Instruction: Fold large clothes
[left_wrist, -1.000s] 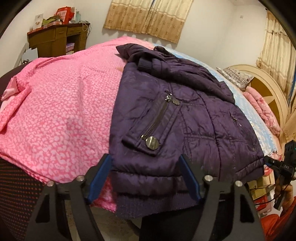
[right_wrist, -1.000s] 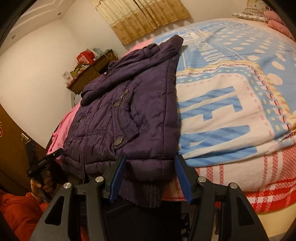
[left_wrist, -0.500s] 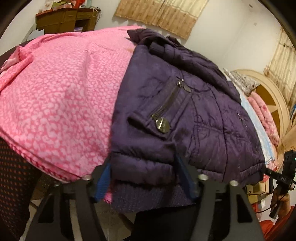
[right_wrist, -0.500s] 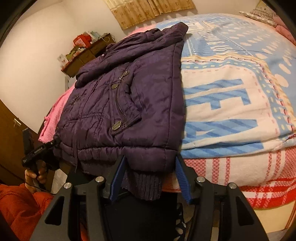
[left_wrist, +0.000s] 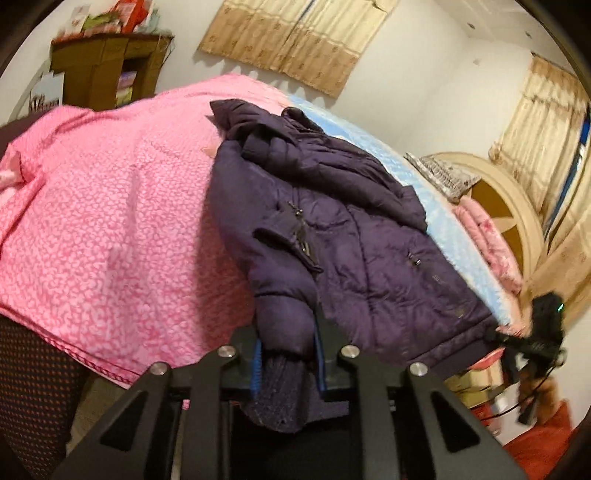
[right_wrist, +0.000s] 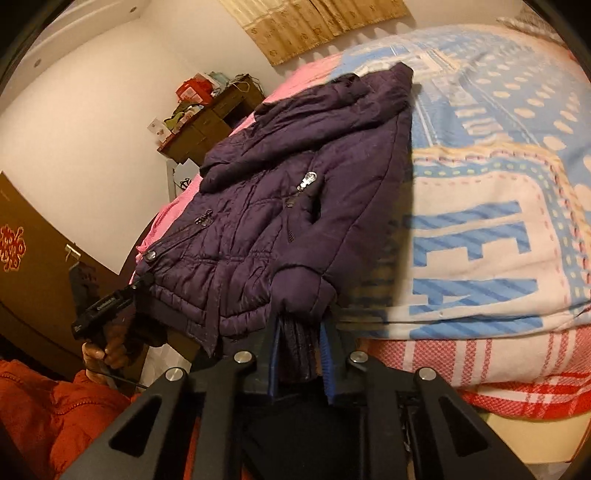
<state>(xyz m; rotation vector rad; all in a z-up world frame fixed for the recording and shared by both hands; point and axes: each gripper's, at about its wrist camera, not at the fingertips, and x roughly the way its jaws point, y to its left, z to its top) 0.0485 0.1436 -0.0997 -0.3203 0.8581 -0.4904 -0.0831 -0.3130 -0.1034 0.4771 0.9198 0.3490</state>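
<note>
Left gripper (left_wrist: 286, 354) was closing, pinching the purple jacket (left_wrist: 354, 236) hem bunched between its jaws; right gripper (right_wrist: 299, 354) likewise, jaws narrowing on the hem.

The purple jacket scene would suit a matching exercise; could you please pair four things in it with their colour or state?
Things:
1. jacket
2. left gripper
3. quilt
4. wooden cabinet

Descriptions:
A. pink, spread over the bed
B. brown, cluttered on top
C. dark purple, quilted, hem hanging off the bed's edge
D. jaws closing on a hem corner

Pairs: 1-C, 2-D, 3-A, 4-B
</note>
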